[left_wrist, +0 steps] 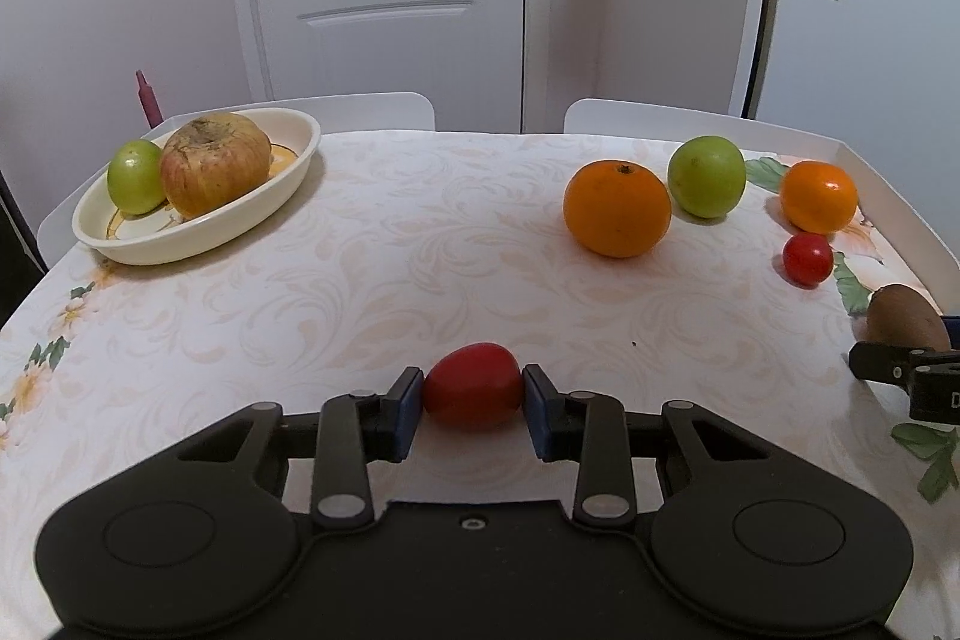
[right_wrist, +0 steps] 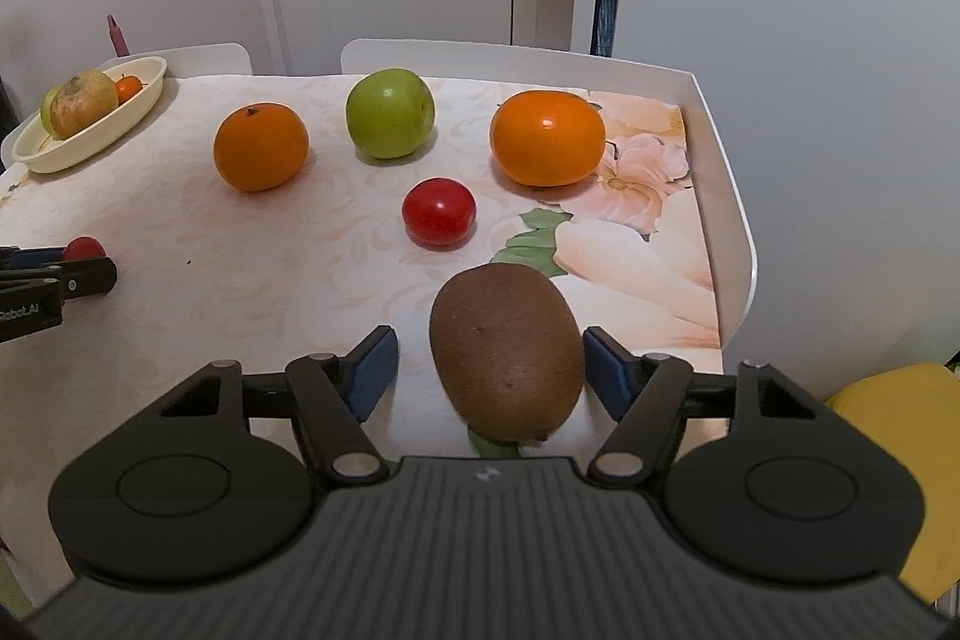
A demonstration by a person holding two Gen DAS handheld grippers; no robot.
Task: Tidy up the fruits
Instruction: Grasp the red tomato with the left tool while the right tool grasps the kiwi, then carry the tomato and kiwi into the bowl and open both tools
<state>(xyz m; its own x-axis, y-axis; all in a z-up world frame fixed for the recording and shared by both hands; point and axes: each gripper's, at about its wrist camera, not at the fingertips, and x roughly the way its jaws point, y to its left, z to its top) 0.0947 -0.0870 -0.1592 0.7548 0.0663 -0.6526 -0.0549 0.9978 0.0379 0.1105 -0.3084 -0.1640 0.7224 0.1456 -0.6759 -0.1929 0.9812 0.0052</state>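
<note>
The left claw [left_wrist: 473, 403] is clamped on a glossy red tomato [left_wrist: 473, 391] on the counter [left_wrist: 420, 268]. Near that tomato, the right claw [right_wrist: 489, 370] stands apart around a fuzzy brown kiwi [right_wrist: 507, 352], one pad touching it.

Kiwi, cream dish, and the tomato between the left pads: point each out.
kiwi [right_wrist: 507, 352], right wrist view, middle of its skin
cream dish [left_wrist: 240, 232], left wrist view, near rim
tomato [left_wrist: 473, 385], left wrist view, its middle

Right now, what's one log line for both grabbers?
left gripper: shut on red tomato | right gripper: open around kiwi, left pad clear | dish: two fruits showing
</note>
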